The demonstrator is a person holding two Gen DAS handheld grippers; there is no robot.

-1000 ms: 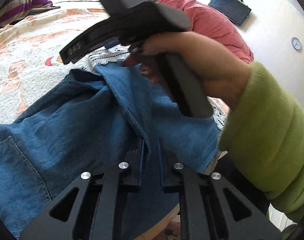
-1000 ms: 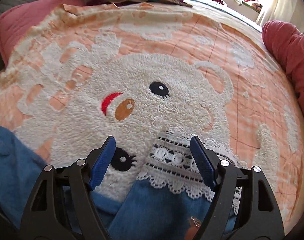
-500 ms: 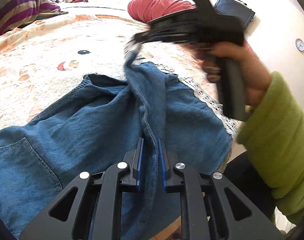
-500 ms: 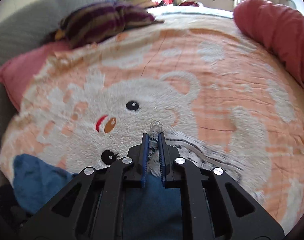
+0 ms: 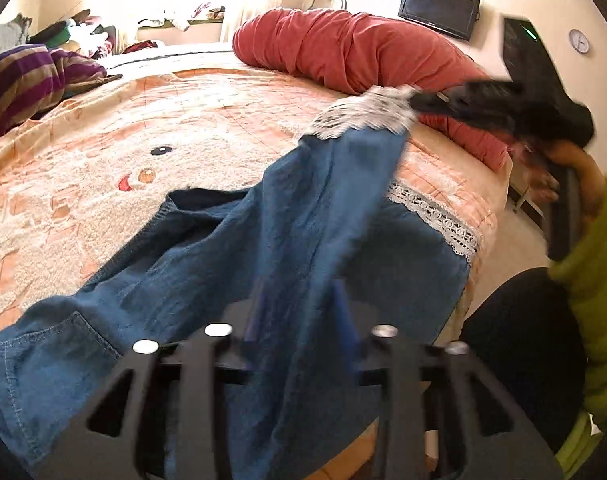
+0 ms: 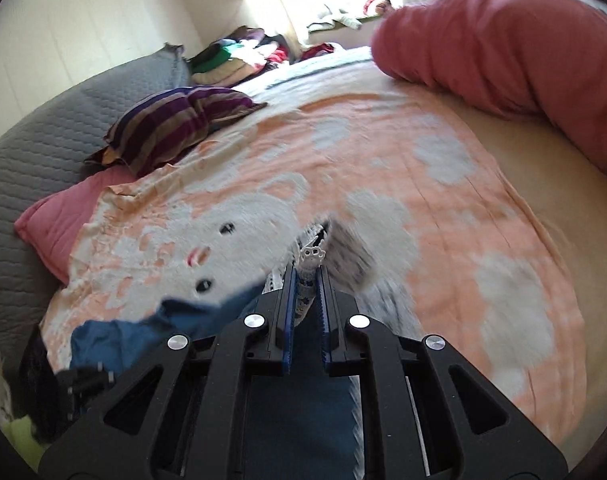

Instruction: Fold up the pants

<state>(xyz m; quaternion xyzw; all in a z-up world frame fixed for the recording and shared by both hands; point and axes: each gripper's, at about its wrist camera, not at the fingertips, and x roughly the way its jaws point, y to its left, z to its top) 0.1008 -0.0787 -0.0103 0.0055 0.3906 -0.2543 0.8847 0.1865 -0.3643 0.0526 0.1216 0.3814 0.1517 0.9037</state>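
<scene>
Blue denim pants [image 5: 303, 208] with white lace hems lie on a peach bear blanket [image 5: 103, 152]. Low in the left wrist view, my left gripper [image 5: 301, 312] has its jaws opening; a denim fold runs loosely between the blurred fingers [image 5: 343, 312]. At the upper right my right gripper [image 5: 415, 100] is shut on one leg's lace hem [image 5: 363, 116] and holds that leg lifted off the bed. The right wrist view shows the lace hem [image 6: 311, 256] pinched in the right gripper [image 6: 306, 280], denim [image 6: 115, 336] trailing to the left. The other leg's lace hem [image 5: 435, 220] lies flat.
A red bolster [image 5: 363, 52] lies along the far side of the bed. A striped pillow [image 6: 175, 128], a pink pillow [image 6: 63, 216] and a grey quilted cushion [image 6: 43, 152] sit at the head end. The person's green sleeve [image 5: 595, 280] is at the right, beyond the bed's edge.
The right gripper shut on the lace hem and carried it up and away to the right, lifting the leg. The left gripper's jaws, shut on the denim fold before, have spread apart.
</scene>
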